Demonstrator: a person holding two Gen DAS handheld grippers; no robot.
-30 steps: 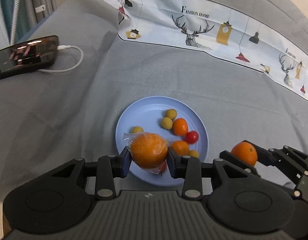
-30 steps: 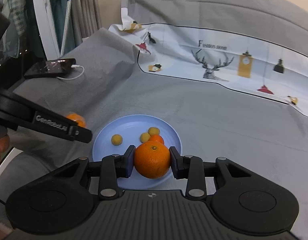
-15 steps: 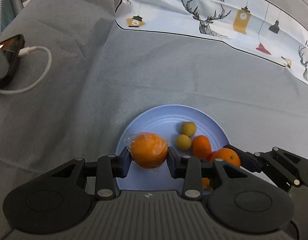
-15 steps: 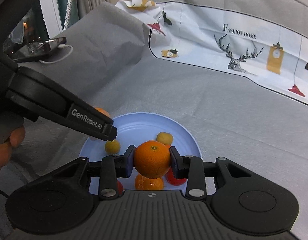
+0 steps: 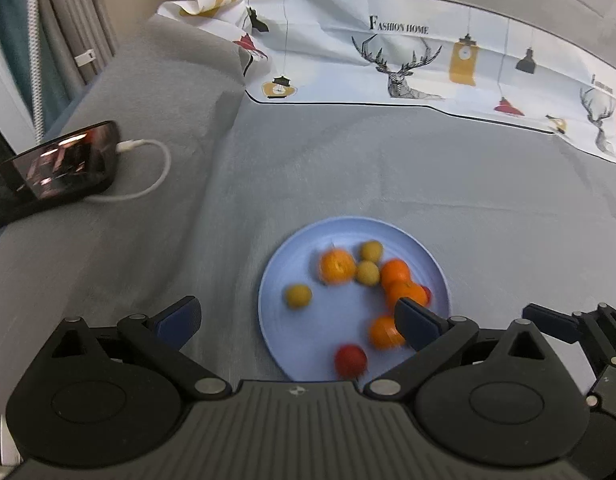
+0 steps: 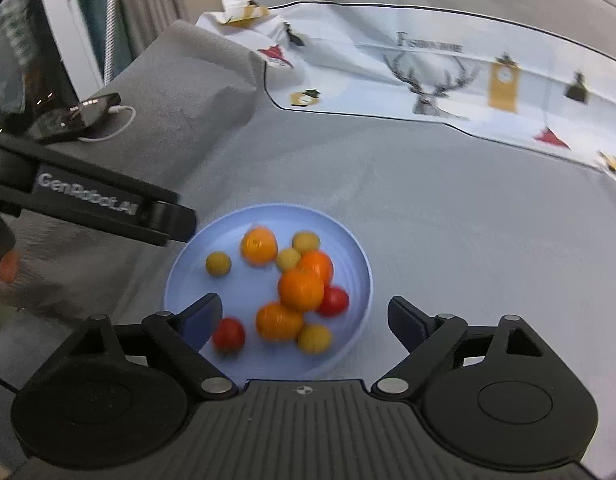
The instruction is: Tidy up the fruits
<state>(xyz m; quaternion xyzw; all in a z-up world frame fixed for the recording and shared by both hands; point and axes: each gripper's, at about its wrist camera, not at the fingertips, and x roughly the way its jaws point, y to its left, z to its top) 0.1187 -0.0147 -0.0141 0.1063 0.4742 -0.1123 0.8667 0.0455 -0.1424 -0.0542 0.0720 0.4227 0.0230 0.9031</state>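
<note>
A light blue plate (image 5: pixel 284 280) (image 6: pixel 188 280) lies on the grey cloth and holds several oranges, small yellow-green fruits and two red tomatoes. A blurred orange (image 5: pixel 337 267) (image 6: pixel 259 246) lies at the plate's far left, and another orange (image 6: pixel 301 289) rests on the pile at the middle. My left gripper (image 5: pixel 296 314) hangs over the plate's near left side, its jaws opening wide and gripping nothing. My right gripper (image 6: pixel 304 314) hovers above the plate's near edge, its jaws also opening with nothing held. A left gripper finger (image 6: pixel 108 208) crosses the right wrist view at the left.
A black phone (image 5: pixel 56 168) on a white cable (image 5: pixel 148 184) lies at the far left. A printed cloth with deer (image 5: pixel 412 68) covers the back. Curtains (image 5: pixel 68 20) hang at the far left. A person's hand (image 6: pixel 0 276) shows at the left edge.
Both grippers let go of their oranges, which now lie on the plate among the other fruit. Both pairs of jaws have spread wide and drawn back from the plate.
</note>
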